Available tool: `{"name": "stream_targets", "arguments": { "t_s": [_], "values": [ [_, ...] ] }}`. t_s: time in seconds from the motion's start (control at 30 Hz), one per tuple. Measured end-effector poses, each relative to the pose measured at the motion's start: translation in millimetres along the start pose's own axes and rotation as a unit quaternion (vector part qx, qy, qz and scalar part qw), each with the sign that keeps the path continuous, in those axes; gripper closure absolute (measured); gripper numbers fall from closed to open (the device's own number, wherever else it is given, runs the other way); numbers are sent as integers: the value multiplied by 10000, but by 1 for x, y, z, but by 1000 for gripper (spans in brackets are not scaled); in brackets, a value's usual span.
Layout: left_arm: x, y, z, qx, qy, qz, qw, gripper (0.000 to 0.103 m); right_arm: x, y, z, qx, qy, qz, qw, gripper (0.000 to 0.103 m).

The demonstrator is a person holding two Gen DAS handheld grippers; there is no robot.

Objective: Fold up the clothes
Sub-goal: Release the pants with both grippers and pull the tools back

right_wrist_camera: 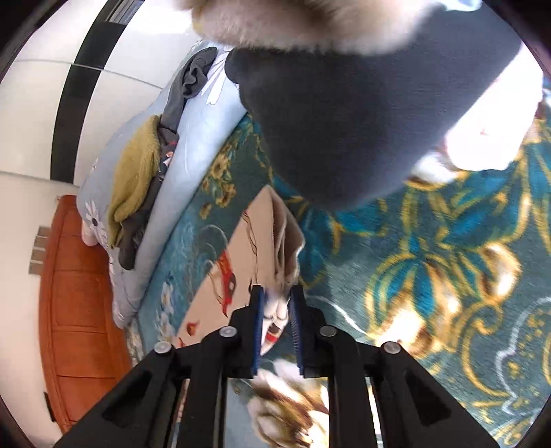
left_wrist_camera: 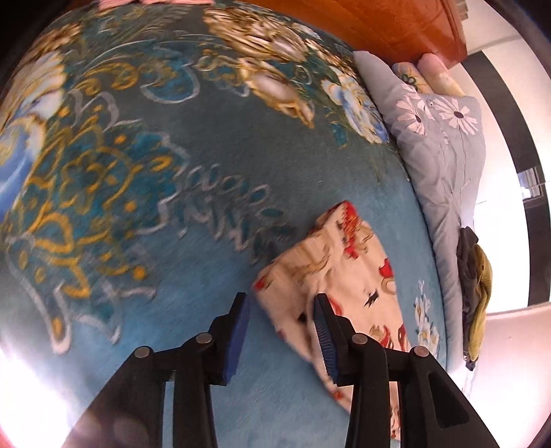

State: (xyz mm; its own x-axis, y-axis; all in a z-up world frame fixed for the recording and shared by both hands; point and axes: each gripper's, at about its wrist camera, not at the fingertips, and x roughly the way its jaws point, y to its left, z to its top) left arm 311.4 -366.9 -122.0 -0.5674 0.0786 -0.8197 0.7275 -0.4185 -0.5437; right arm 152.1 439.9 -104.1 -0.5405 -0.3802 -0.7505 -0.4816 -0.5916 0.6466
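A cream garment with red and gold prints (left_wrist_camera: 347, 275) lies on a teal floral blanket (left_wrist_camera: 172, 165). My left gripper (left_wrist_camera: 282, 303) is open just above it; the garment's near corner lies between and under the fingers, the right finger (left_wrist_camera: 327, 334) over the cloth. In the right wrist view the same garment (right_wrist_camera: 237, 262) stretches away from my right gripper (right_wrist_camera: 277, 293), which is shut on a bunched fold of it and lifts that edge off the blanket (right_wrist_camera: 430, 275).
A grey-blue floral quilt (left_wrist_camera: 444, 155) lies along the bed's far side with a pile of dark and olive clothes (left_wrist_camera: 475, 289) on it. A wooden headboard (left_wrist_camera: 389, 24) stands behind. The person's dark-sleeved arm (right_wrist_camera: 361, 113) hangs over the blanket.
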Motion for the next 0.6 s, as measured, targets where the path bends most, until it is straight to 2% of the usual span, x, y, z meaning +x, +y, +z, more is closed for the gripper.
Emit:
{"name": "stream_targets", "arguments": {
  "t_s": [0.07,0.13,0.2,0.23,0.33,0.43,0.53,0.6],
  "values": [
    [-10,4,-13,37,-89,-17,10000,58,-15,1,-10,-216,-98,-213,9995,78],
    [-13,-3,-26,231,-95,-90,9996,57,-25,14,-21,-693,-116,-261,9972,77],
    [-12,-20,-39,461,-17,-251,9986,57,-11,48,-39,-1554,301,-102,9873,75],
    [-10,-29,-46,581,31,-362,9977,57,5,69,-53,-1956,665,68,9784,72],
    [-1,-62,-64,1015,309,-654,9922,54,60,130,-102,-2844,1708,774,9402,61],
    [10,-90,-76,1602,466,-546,9845,51,114,176,-156,-3417,2619,1191,8947,60],
    [22,-110,-81,2027,600,-458,9763,51,153,208,-205,-4167,3134,1082,8464,60],
    [31,-121,-83,2246,678,-419,9712,51,170,221,-229,-4560,3324,1009,8194,60]
  ]
}}
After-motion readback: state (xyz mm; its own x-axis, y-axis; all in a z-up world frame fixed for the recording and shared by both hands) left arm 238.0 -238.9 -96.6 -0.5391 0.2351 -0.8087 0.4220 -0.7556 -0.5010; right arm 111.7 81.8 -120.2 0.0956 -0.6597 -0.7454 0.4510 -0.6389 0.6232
